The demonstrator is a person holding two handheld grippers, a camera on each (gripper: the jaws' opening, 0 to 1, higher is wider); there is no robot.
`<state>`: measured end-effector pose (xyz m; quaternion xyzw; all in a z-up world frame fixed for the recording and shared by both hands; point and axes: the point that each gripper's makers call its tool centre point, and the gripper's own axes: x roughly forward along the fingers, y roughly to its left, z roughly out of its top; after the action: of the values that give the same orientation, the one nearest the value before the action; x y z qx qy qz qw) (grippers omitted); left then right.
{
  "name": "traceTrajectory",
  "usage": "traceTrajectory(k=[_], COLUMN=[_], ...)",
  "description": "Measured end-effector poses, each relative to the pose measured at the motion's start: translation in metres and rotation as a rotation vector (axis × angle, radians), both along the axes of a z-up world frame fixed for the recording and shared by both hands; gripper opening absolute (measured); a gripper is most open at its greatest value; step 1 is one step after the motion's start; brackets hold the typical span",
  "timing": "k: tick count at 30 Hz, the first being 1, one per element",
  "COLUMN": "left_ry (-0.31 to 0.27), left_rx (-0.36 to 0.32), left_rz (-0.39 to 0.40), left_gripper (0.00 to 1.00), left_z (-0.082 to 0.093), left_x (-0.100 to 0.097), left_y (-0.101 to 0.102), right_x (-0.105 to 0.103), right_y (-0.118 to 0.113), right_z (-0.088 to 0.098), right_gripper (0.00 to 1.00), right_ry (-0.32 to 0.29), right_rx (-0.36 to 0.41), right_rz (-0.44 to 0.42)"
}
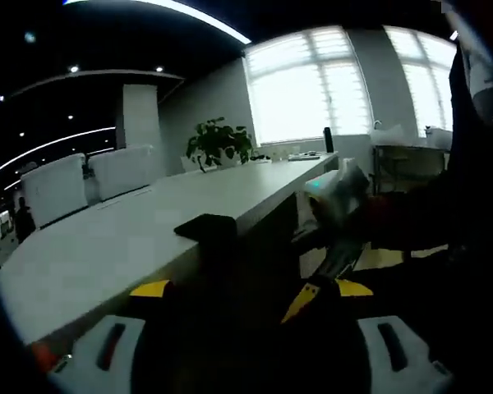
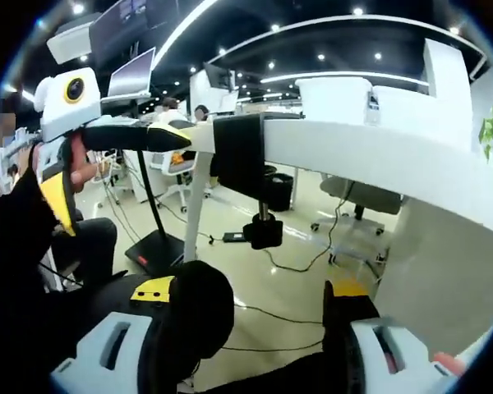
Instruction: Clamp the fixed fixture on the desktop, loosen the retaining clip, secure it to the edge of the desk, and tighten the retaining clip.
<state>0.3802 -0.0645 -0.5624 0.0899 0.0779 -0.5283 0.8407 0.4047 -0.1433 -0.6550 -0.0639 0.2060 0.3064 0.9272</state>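
The white desk [image 1: 107,246] is seen across the left and centre of the left gripper view, and as a pale band [image 2: 370,156] crossing the upper right of the right gripper view. The black fixture [image 2: 238,156] is hooked over the desk edge at upper centre of the right gripper view, its screw knob [image 2: 263,231] hanging just below; in the left gripper view its top plate [image 1: 205,226] is seen lying on the desk edge, centre frame.

The left gripper [image 2: 160,137] is seen entering the right gripper view from the upper left, its yellow-tipped fingers [image 2: 168,131] reaching to the fixture's side, touching or just beside it. In its own view the jaws are lost in shadow at the bottom; whether they are apart or clamped cannot be told.

The right gripper [image 2: 263,316] is held low in its own view, fingers [image 2: 345,308] well apart, below the knob, nothing between them.

A potted plant [image 1: 218,141] is noted at the desk's far end.
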Motion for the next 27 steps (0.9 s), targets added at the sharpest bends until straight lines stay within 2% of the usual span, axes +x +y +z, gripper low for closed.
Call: traceTrajectory(k=[3, 5, 9, 12, 13, 17, 20, 23, 27], left_ry=[0.068, 0.079, 0.108, 0.106, 0.096, 0.129, 0.130, 0.134, 0.159], left_rx=[-0.067, -0.076, 0.006, 0.065, 0.092, 0.131, 0.158, 0.133, 0.066], left_rz=[0.044, 0.066, 0.156, 0.203, 0.211, 0.253, 0.283, 0.318, 0.377], left_gripper=[0.75, 0.75, 0.75, 0.94, 0.94, 0.95, 0.95, 0.95, 0.92], left_z=[0.011, 0.016, 0.010, 0.004, 0.003, 0.000, 0.004, 0.013, 0.031], left_x=[-0.004, -0.009, -0.024, -0.034, -0.038, -0.052, -0.063, -0.068, -0.076], left_y=[0.017, 0.027, 0.059, 0.079, 0.086, 0.108, 0.126, 0.141, 0.168], right_x=[-0.013, -0.024, -0.048, -0.065, -0.070, -0.090, -0.105, -0.120, -0.143], right_y=[-0.013, -0.020, -0.038, -0.051, -0.055, -0.072, -0.097, -0.120, -0.146], right_z=[0.003, 0.007, 0.015, 0.022, 0.024, 0.032, 0.043, 0.054, 0.071], right_gripper=[0.73, 0.76, 0.80, 0.80, 0.81, 0.81, 0.81, 0.80, 0.78], right_ry=[0.004, 0.009, 0.032, 0.041, 0.045, 0.061, 0.058, 0.077, 0.080], right_rx=[-0.007, -0.015, -0.022, -0.021, -0.022, -0.033, -0.034, -0.001, 0.021], right_rz=[-0.012, -0.011, -0.043, -0.057, -0.060, -0.076, -0.119, -0.173, -0.227])
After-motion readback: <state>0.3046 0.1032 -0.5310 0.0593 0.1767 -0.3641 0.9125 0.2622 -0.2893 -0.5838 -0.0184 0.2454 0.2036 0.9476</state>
